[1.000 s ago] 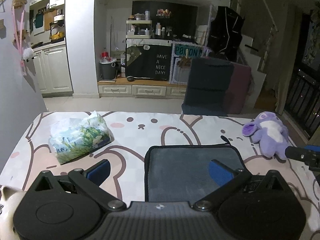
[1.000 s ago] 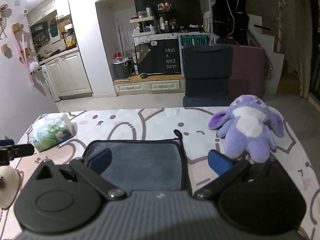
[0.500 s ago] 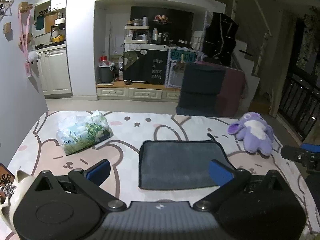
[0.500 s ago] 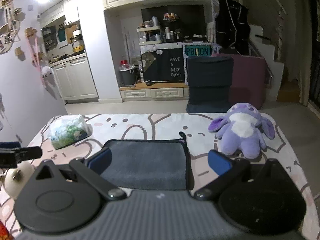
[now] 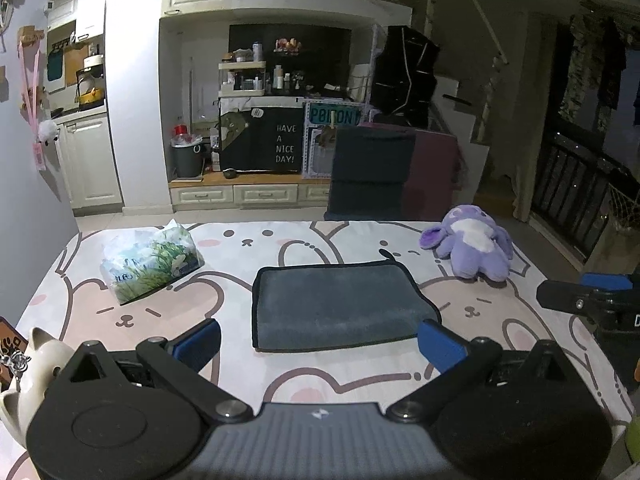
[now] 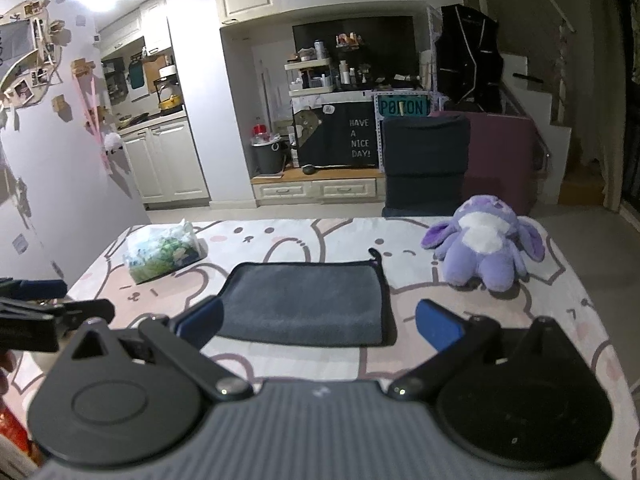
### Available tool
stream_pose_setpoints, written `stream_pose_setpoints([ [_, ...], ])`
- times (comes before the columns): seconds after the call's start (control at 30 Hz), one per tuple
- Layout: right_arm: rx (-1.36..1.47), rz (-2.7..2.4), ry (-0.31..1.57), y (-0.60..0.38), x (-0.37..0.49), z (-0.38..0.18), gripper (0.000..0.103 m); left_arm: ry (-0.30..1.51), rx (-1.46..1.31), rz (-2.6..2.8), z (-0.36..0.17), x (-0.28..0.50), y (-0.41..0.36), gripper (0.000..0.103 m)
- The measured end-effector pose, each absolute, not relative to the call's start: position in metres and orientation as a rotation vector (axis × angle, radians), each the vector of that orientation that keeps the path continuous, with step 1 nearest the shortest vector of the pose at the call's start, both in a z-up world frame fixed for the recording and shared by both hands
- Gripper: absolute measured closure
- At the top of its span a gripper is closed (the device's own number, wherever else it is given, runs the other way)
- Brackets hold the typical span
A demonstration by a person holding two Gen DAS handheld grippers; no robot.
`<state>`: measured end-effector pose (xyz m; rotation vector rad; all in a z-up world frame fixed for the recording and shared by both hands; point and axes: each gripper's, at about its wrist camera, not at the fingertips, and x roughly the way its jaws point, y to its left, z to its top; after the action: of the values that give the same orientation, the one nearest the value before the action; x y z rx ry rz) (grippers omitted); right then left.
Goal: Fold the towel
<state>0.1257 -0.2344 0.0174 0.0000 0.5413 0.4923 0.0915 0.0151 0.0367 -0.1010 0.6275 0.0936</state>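
Tissue pack [image 5: 150,266] far left of left tongs [image 5: 318,344]. Left tongs wide, empty. Folded grey towel [image 5: 336,306] flat on worktop [image 5: 240,360] just ahead. Right tongs [image 6: 318,322] wide, empty. Purple plush [image 6: 484,244] beyond right fingertip.

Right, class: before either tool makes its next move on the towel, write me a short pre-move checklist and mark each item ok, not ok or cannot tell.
1. Left tool open, nothing between its fingers: ok.
2. Right tool open, nothing held: ok.
3. Towel flat on the table, all edges in view: ok.
4. Nothing lying on the towel: ok.
5. Plush and tissue pack apart from the towel: ok.
6. Number of folds already made: cannot tell.
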Motion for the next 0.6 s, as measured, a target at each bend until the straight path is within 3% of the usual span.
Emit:
stream_pose_setpoints([
  [0.6,-0.04,0.51,0.526,-0.236,0.087,0.007,0.0,0.627,-0.112,0.11,0.02,0.059,0.008,0.0],
])
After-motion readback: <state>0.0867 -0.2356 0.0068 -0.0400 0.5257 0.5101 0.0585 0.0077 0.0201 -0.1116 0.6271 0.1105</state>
